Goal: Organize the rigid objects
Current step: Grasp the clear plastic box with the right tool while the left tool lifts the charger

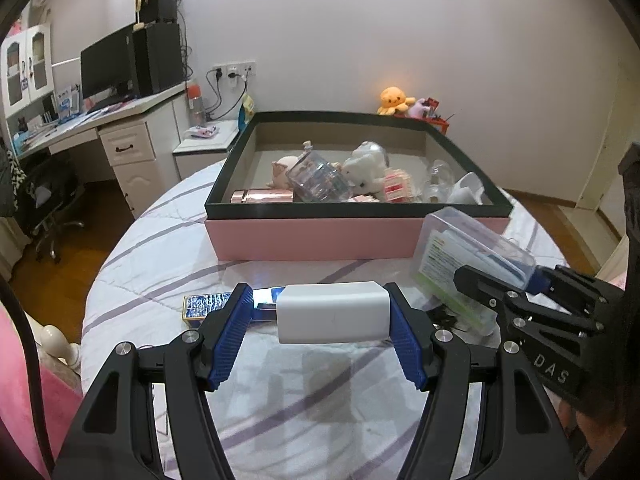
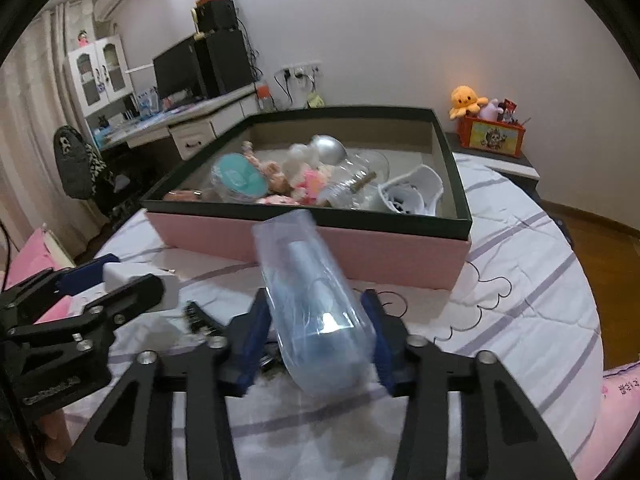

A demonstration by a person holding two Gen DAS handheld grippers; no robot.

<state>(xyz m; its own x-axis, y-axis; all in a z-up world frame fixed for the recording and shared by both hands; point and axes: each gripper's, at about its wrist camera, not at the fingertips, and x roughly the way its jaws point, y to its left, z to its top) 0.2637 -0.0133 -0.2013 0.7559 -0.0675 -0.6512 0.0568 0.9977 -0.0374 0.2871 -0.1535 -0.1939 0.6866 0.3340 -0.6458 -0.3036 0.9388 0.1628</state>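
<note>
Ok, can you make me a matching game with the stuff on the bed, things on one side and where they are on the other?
Things:
1. white charger block
2. clear plastic case
3. white plush toy
4. small patterned blue box

Places:
A. inside the pink box
B. lying on the striped bedcover
C. in the right gripper
D. in the left gripper

Pairs: 1-D, 2-C, 3-A, 4-B

Your clear plastic case (image 2: 316,300) smears with motion blur; its label is unreadable, and it hides the keys beneath.
</note>
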